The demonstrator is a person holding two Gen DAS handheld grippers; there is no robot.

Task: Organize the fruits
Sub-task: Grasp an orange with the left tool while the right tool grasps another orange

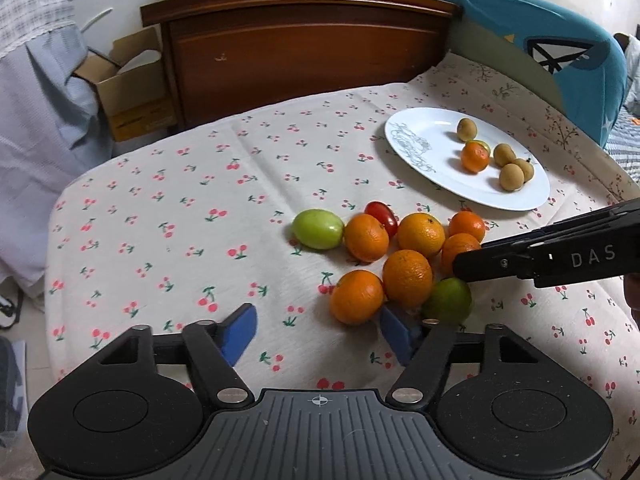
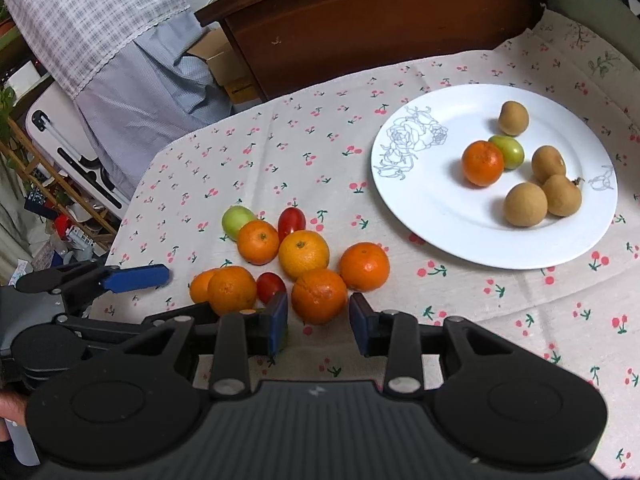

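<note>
The right hand-held gripper [image 2: 318,322] points down at the fruit pile on the worktop [image 2: 280,152]. Its blue pads stand a little apart, one on each side of the nearest orange [image 2: 319,295], but they do not squeeze it yet. It looks ready to pinch this one. The left hand-held gripper [image 1: 316,330] has its pads wide apart with nothing between them, just in front of another orange [image 1: 355,297]. Up and to the right sits the plate [image 2: 432,216], already holding some fruit, so the pile likely goes there.
</note>
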